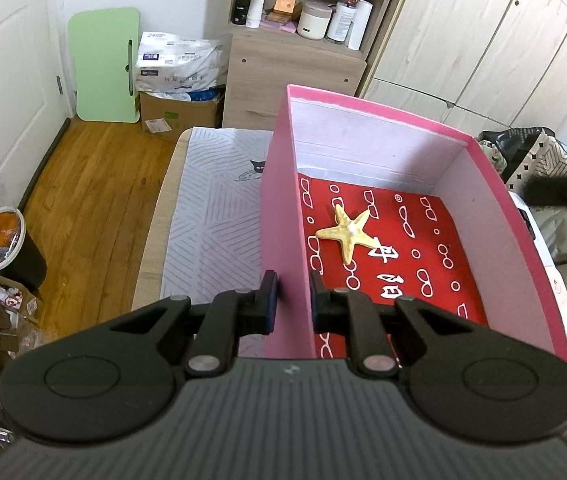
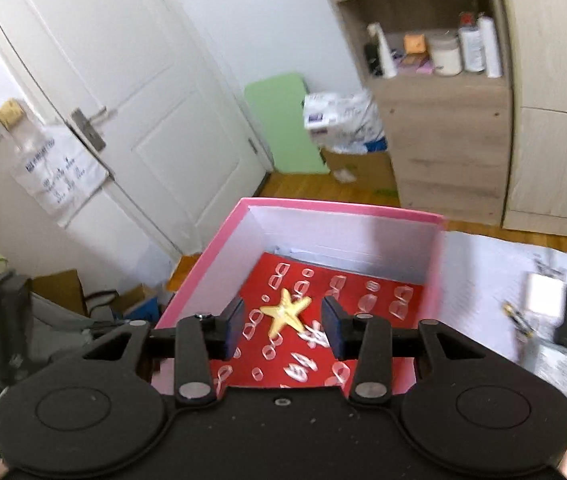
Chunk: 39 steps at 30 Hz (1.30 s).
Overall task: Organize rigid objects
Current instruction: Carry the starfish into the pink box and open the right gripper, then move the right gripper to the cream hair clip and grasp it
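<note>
A pink box with white inner walls and a red patterned floor stands on the bed. A pale yellow starfish lies flat on that floor. My left gripper is shut on the box's left wall, one pad outside and one inside. In the right wrist view my right gripper hangs open above the box, with nothing between its pads. The starfish lies on the box floor below and beyond them, untouched. That view is blurred.
The box rests on a striped white bedsheet. Small items, among them a white charger and dark flat objects, lie on the bed right of the box. A wooden shelf unit, a door and wooden floor lie beyond.
</note>
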Each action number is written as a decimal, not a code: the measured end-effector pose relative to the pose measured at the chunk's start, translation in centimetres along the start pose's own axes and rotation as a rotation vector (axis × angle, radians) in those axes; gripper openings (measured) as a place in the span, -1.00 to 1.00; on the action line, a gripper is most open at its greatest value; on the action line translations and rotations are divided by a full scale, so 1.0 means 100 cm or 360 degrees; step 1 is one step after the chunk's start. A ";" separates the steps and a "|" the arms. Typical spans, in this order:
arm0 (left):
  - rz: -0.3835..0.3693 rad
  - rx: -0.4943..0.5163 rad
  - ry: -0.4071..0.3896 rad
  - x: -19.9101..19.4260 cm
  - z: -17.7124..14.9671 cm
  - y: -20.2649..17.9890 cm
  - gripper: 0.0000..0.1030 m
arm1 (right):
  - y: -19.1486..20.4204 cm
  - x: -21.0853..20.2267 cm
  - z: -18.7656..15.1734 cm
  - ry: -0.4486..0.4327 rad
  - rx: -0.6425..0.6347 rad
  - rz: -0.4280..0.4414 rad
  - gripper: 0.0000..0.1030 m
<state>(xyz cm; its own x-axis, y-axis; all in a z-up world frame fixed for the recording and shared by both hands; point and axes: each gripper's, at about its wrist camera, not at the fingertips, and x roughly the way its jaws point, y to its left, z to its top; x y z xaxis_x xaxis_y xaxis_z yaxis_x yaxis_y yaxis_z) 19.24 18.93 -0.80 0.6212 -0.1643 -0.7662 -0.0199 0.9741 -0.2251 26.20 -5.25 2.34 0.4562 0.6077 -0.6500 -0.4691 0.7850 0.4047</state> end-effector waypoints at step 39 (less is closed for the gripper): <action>0.0019 -0.0035 0.0029 -0.005 0.003 -0.003 -0.76 | -0.077 0.016 -0.103 0.0238 -0.0922 -0.0594 0.53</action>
<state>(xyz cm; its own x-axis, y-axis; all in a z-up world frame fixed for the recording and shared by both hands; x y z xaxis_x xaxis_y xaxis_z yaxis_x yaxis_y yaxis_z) 19.20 18.80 -0.16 0.6064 -0.1556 -0.7798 -0.0449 0.9724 -0.2289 22.80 -11.58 -8.45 0.5757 0.2545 -0.7770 -0.6474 0.7223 -0.2431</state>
